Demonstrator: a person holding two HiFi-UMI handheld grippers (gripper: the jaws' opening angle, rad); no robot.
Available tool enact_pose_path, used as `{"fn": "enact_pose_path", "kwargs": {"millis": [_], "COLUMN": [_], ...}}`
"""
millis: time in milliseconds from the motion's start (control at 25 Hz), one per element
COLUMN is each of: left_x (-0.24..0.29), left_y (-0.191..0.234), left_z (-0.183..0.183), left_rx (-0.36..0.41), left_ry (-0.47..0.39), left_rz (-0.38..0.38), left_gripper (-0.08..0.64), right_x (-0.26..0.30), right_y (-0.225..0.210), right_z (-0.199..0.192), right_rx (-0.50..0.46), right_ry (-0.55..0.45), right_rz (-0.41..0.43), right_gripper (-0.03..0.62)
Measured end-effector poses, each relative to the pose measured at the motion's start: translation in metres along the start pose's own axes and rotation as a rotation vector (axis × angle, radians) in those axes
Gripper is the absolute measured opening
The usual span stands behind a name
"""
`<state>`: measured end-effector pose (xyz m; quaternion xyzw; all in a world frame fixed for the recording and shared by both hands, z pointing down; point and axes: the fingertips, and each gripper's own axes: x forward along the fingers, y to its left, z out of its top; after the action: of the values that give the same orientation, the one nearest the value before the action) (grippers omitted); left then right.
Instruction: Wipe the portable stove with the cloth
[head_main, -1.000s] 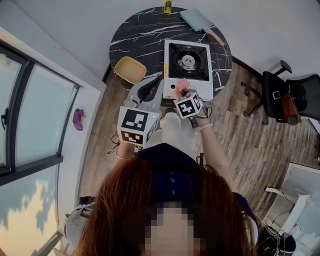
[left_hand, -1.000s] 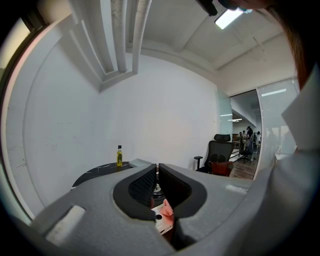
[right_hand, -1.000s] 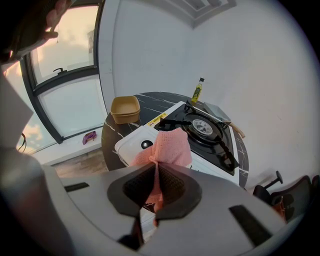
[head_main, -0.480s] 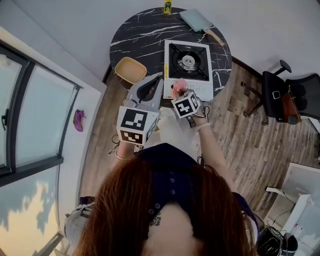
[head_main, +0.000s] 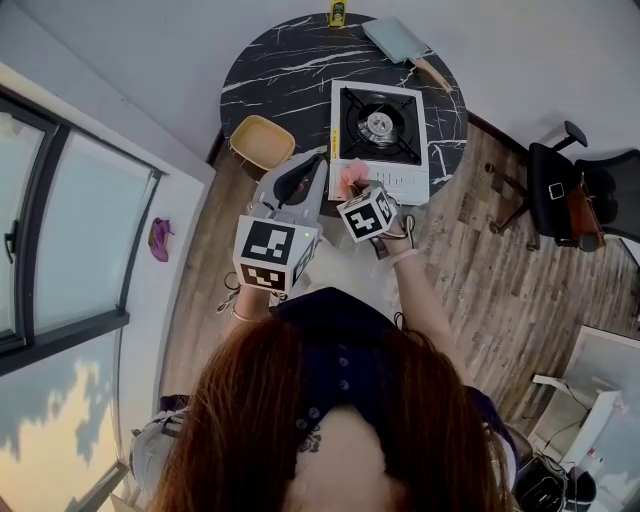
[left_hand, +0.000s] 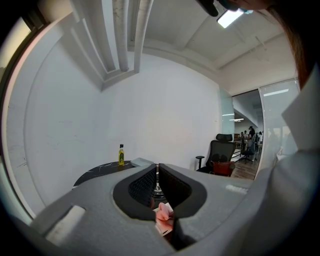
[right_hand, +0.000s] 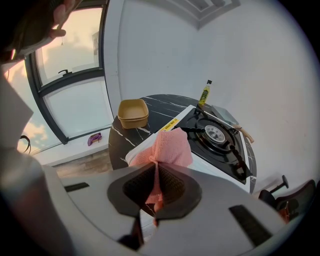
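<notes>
Right gripper (right_hand: 156, 167), jaws clamped on the pink cloth (right_hand: 170, 145), at the near left corner of the stove (right_hand: 215, 135) on the table (head_main: 280, 70). Left gripper (left_hand: 157, 172), jaws together on nothing, just beside it

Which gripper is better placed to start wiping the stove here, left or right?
Right. The right gripper is shut on the pink cloth, bunched at the near left corner of the stove. The left gripper is shut and empty, so it would probably need to take the cloth first.
</notes>
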<state>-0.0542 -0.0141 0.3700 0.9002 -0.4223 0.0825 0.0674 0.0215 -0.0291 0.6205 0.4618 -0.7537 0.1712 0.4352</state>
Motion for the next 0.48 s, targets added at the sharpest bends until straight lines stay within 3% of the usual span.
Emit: {"fn": "enact_pose_path", "kwargs": {"millis": [480], "left_x": [0.015], "left_y": [0.017], "left_z": [0.001], "left_rx": [0.012], "left_ry": [0.032], "left_rz": [-0.02], "left_gripper": [0.023], "right_x": [0.008], "right_y": [0.02], "right_z": [0.018], "right_rx": [0.038], "right_ry": [-0.02], "right_rz": [0.042], "right_gripper": [0.023]}}
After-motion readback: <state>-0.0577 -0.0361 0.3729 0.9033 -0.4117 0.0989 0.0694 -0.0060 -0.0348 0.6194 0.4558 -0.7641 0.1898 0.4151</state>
